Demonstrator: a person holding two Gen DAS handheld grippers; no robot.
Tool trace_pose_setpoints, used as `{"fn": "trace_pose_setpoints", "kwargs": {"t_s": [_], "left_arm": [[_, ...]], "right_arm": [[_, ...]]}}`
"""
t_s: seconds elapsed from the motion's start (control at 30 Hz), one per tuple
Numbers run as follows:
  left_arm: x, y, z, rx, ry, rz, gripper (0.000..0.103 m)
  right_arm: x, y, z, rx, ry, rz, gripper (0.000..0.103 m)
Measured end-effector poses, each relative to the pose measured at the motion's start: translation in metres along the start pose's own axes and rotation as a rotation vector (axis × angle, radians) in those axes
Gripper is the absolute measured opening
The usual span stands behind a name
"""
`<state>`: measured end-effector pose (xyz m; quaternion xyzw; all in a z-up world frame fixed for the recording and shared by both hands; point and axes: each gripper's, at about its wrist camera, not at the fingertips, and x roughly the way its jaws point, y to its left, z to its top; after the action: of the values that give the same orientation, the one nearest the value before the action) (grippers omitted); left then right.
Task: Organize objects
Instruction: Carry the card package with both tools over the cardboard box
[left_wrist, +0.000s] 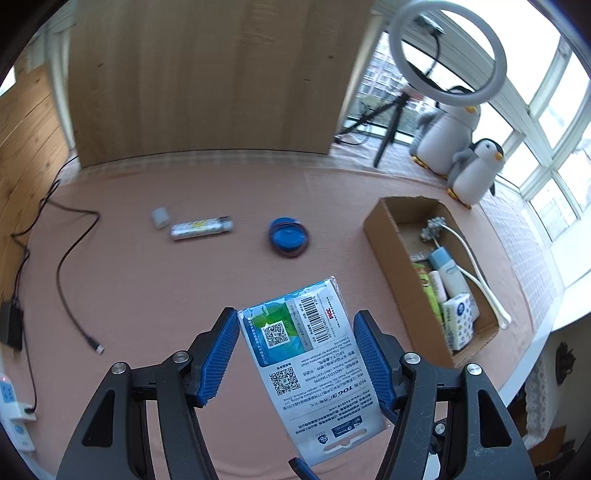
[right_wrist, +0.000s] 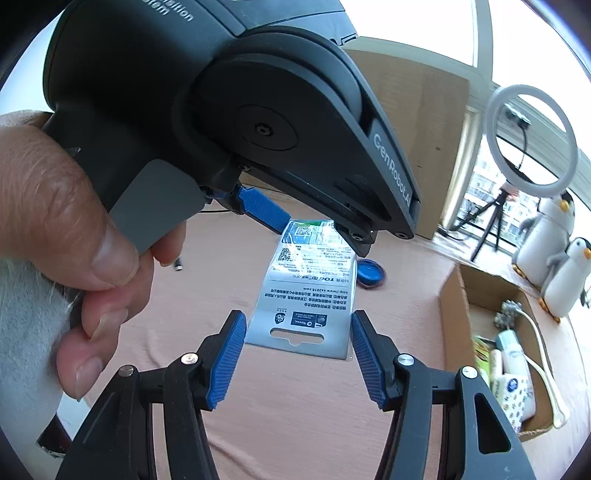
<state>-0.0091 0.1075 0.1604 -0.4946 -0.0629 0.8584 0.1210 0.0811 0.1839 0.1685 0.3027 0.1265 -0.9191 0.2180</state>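
While the left gripper (left_wrist: 295, 354) holds its blue fingers (left_wrist: 221, 354) spread on either side of a flat printed packet (left_wrist: 306, 354), whether the pads press its edges cannot be told; the packet hangs above the pink desk (left_wrist: 166, 295), its hang-slot end toward the camera; in the right wrist view the right gripper (right_wrist: 297, 354) has its fingers (right_wrist: 227, 363) spread wide and holding nothing, just beside the packet's slotted end; a hand (right_wrist: 70, 240) grips the left tool's handle; further off on the desk lie a blue round lid (left_wrist: 289, 236), a small tube (left_wrist: 201, 228) and a white cap (left_wrist: 160, 218); a cardboard box (left_wrist: 384, 236) of small items stands to the right.
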Motion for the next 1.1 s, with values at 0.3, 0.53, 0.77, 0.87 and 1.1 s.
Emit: {"fn": "trace_pose_setpoints", "kwargs": {"t_s": [0.3,0.53,0.77,0.87,1.1], "left_arm": [[0.032,-0.075,0.022,0.117,0.035,-0.059,0.052],[0.059,-0.141,0.032,0.204,0.071,-0.127,0.052],[0.071,-0.201,0.051,0.279,0.046,-0.176,0.055],[0.076,-0.216,0.058,0.31,0.005,-0.137,0.066],[0.075,-0.161,0.052,0.26,-0.032,-0.024,0.082]], "right_arm": [[-0.014,-0.058,-0.018,0.126,0.022,-0.099,0.054],[-0.03,-0.101,-0.031,0.192,0.029,-0.187,0.054],[-0.045,-0.147,-0.032,0.233,0.01,-0.272,0.054],[-0.031,-0.168,-0.038,0.239,0.081,-0.322,0.06],[-0.03,-0.181,-0.05,0.301,0.099,-0.361,0.065]]}}
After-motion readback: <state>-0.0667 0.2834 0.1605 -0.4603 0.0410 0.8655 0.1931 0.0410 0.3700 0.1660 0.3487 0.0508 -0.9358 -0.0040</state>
